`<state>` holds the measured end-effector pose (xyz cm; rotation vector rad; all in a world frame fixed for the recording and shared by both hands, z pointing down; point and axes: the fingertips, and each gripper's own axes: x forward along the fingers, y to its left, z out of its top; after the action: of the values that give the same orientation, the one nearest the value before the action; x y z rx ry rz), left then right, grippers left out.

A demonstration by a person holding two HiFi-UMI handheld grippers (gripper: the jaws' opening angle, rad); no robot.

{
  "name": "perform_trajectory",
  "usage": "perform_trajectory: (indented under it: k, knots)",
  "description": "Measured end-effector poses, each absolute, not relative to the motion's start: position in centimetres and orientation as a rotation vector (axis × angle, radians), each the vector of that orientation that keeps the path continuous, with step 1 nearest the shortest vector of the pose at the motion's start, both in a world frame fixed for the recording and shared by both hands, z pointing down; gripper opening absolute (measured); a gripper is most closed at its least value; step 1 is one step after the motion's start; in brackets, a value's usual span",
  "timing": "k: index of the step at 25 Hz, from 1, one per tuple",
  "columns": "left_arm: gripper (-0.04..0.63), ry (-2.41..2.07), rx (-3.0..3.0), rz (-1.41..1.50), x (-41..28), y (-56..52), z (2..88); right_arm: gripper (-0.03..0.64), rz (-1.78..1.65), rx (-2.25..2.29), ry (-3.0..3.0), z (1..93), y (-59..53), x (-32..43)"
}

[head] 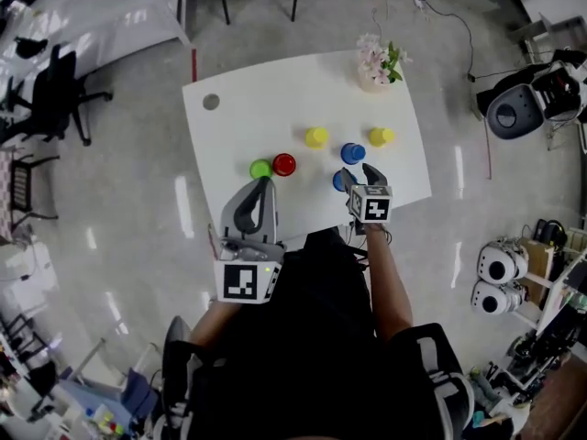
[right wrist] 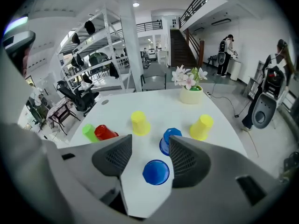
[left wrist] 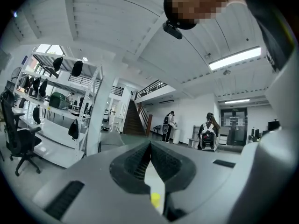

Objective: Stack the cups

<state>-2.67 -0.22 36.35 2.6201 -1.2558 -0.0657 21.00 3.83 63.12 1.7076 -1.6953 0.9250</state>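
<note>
Six cups stand upside down on the white table (head: 266,99). From the left they are green (head: 260,169), red (head: 284,164), yellow (head: 316,137), blue (head: 352,153) and yellow (head: 381,137). A second blue cup (head: 340,181) stands nearest me. My right gripper (head: 361,176) is open just above that near blue cup (right wrist: 156,171), which shows between its jaws untouched. Beyond it lie the other blue cup (right wrist: 171,139), both yellow cups (right wrist: 139,123) (right wrist: 202,127), the red cup (right wrist: 105,132) and the green cup (right wrist: 89,132). My left gripper (head: 266,183) hovers by the table's front edge. It (left wrist: 150,146) is shut and empty, and points up at the room.
A pot of pink flowers (head: 376,67) stands at the table's far right, also seen in the right gripper view (right wrist: 190,94). A grey round cap (head: 211,102) sits at the far left corner. Office chairs (head: 55,90) stand to the left. Robot machines (head: 514,108) stand to the right.
</note>
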Motion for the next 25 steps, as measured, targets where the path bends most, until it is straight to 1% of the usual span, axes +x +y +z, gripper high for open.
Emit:
perform_trajectory:
  k: [10,21,25]
  knots:
    - [0.021,-1.327,2.600,-0.043,4.2,-1.3,36.0,0.262,0.962,1.562,-1.697,66.7,1.6,26.8]
    - [0.021,-1.449,2.547,0.003,8.6,-3.5,35.7,0.262,1.014,1.343,-1.750,70.2,0.9,28.9]
    - [0.021,-1.471,2.541,0.012,9.9,-4.0,35.7,0.261,1.000,1.274,-1.776,69.9,-0.1,28.8]
